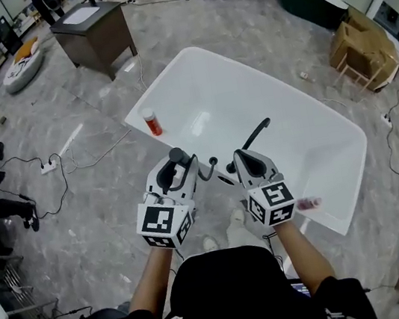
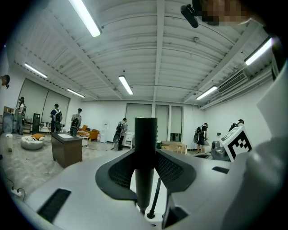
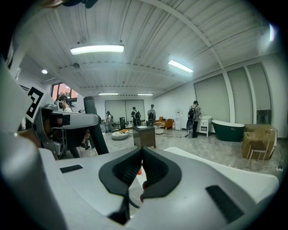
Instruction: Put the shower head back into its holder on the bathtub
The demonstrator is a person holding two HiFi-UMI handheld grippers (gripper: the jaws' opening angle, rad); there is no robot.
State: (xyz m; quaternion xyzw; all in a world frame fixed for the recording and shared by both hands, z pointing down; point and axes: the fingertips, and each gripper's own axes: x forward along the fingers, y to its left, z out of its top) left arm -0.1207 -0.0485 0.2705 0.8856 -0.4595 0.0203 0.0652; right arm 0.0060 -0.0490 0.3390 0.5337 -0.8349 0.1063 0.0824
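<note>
The left hand-held gripper (image 1: pixel 177 172) is clenched on the black cylindrical shower head (image 2: pixel 146 139), which it holds upright over the near edge of the white bathtub (image 1: pixel 265 98); the right hand-held gripper (image 1: pixel 248 160) hovers beside it, jaws pressed together with nothing visibly between them; a red bottle (image 1: pixel 152 122) stands on the tub's rim.
</note>
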